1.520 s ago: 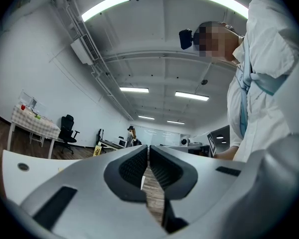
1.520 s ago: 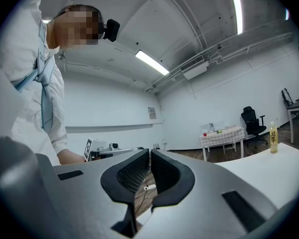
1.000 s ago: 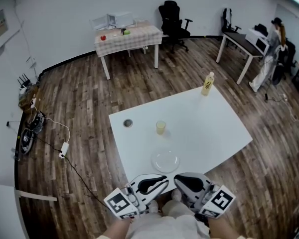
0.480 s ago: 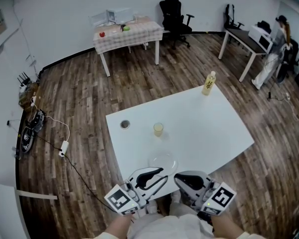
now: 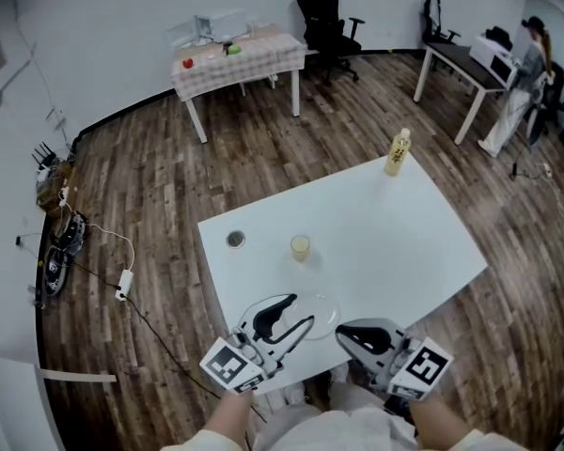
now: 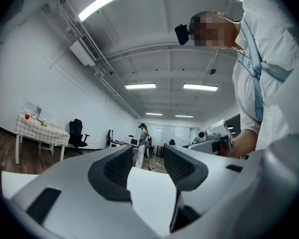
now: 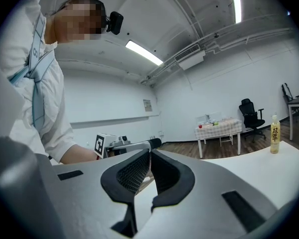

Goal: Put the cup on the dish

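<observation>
White table: holds one small yellowish cup, upright, near the middle of the left half. Clear dish: nearer the person at the table's front edge, apart from the cup, empty. Left gripper: over the dish's left rim; jaws opening, a gap between the pads and nothing held. Right gripper: just right of the dish at the table edge; jaws pressed together, empty. Small round grey object: left of the cup, kind unclear. Yellow-labelled bottle: upright at the far corner. Checked-cloth table and black office chair: by the back wall.
</observation>
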A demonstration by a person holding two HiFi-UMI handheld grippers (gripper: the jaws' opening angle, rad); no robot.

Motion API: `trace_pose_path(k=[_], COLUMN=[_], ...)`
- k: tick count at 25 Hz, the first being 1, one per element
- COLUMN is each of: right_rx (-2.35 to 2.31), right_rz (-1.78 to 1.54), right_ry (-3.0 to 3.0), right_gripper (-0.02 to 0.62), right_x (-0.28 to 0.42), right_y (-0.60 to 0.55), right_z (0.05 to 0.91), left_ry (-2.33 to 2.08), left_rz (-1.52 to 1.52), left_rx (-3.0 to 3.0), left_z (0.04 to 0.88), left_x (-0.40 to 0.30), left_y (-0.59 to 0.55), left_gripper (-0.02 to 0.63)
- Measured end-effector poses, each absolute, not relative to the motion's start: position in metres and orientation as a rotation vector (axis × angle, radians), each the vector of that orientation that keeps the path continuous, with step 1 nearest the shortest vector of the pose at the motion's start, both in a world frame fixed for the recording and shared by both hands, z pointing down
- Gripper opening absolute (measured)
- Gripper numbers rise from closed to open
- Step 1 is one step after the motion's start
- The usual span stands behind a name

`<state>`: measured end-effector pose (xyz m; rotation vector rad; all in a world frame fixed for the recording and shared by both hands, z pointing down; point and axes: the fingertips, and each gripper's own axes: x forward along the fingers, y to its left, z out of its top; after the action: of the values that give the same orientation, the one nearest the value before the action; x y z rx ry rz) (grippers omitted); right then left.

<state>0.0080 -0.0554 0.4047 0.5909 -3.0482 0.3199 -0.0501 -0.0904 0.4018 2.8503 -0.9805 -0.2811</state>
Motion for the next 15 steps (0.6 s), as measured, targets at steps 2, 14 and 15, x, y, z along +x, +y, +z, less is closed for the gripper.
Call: trace_pose_path(k=[2,14,15], right_rx=[0.590,0.641,0.646], right_rz=[0.328,0.352,0.353], right_ry=[-3.032,-2.977,-2.972], right_gripper=[0.034,0.034,0.034], right_x=[0.008,0.021,0.022], right_y=[-0.060,-0.089,-0.091], right_z=[0.409,0.417,0.418], left_ry=[-1.009,-1.064,-1.069], left_rz=[-0.265,-0.111,-0.098], left_rx=[2.845,2.826,2.821], left_z=[0.408,0.461,0.465], left_x=[-0.055,-0.058,-0.058], left_y=[-0.106,-0.185,-0.190], left_gripper=[0.195,0.261,0.261])
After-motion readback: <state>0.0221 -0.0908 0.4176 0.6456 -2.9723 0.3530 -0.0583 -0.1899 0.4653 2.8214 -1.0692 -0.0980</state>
